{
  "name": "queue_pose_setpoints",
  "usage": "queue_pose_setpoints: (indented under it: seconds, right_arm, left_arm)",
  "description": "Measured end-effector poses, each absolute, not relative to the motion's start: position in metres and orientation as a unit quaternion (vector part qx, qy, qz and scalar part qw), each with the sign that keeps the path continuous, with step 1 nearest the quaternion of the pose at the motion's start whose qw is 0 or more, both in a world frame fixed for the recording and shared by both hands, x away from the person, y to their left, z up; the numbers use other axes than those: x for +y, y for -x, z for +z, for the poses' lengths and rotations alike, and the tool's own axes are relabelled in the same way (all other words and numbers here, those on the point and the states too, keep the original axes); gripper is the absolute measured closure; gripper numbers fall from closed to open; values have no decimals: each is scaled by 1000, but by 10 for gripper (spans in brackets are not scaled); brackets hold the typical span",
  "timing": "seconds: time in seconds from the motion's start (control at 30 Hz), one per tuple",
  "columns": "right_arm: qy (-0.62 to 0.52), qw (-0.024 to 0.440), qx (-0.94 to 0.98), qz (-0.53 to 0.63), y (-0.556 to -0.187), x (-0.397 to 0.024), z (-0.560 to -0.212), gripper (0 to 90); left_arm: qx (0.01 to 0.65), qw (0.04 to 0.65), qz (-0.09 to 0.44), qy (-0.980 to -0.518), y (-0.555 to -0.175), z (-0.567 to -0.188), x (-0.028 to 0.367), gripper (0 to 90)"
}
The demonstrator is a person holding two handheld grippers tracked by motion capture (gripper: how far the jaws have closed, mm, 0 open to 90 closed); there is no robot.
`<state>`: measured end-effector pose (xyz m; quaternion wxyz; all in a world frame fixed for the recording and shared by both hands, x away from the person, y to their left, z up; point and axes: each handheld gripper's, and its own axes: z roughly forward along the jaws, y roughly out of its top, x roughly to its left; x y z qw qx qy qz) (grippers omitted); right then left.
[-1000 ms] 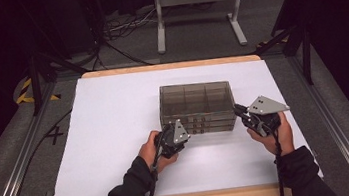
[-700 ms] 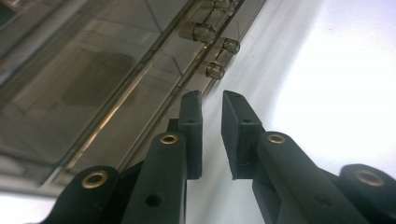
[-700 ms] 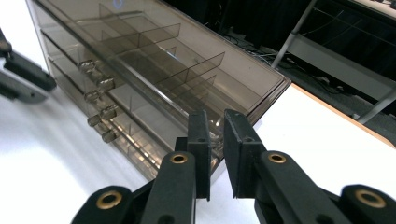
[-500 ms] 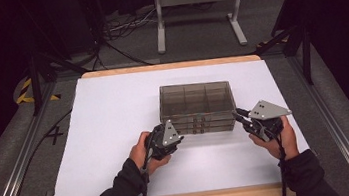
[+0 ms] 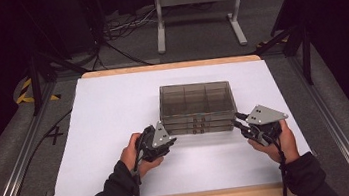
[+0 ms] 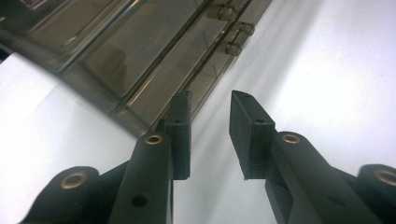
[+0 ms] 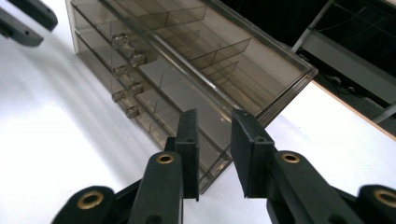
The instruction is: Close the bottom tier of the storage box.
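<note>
1. My left gripper [image 5: 167, 135] sat at the near-left corner of the smoky clear drawer box [image 5: 197, 106]. Its jaws had just been opening; in the left gripper view a plain gap stood between the pads with nothing in it, the box corner just beyond the left-hand pad [image 6: 180, 135].
2. My right gripper [image 5: 240, 122] sat at the near-right corner. Its jaws had also just been opening, parted with no grip. In the right gripper view the box's lower corner [image 7: 212, 175] showed through the gap, but the pads did not press on it.
3. The box stood near the middle of the white table sheet [image 5: 104, 116], upright, front face toward me, with a column of small drawer knobs [image 5: 198, 125] at mid-front. All drawers looked shut. The top tray compartments looked empty as far as I could tell.
4. Judged risk: with both grippers released and so close to the corners, any sideways drift of a hand could nudge the box and skew it on the smooth sheet.
5. Judged risk: the plastic looks light and slick. A pinch on a corner edge rather than a flat wall would likely slip off or tip the box.
6. Judged risk: the knobs are small and stacked close. Going for one with the jaws this narrow could catch the neighbour, or drag the whole box forward instead of a drawer unless the other gripper braced it.
</note>
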<state>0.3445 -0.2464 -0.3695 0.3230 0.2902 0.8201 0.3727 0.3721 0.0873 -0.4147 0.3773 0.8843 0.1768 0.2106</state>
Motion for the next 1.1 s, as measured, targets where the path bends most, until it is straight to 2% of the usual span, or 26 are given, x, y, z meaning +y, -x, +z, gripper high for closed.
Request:
queue_pose_setpoints:
  seconds: [0.7, 1.1]
  right_arm:
    - [-277, 313, 831, 367, -338, -249, -377, 602]
    - [-280, 313, 833, 360, -333, -255, -383, 537]
  left_arm:
    - [198, 363, 227, -882, -363, -416, 113, 518]
    - [209, 362, 235, -878, -356, -418, 126, 445]
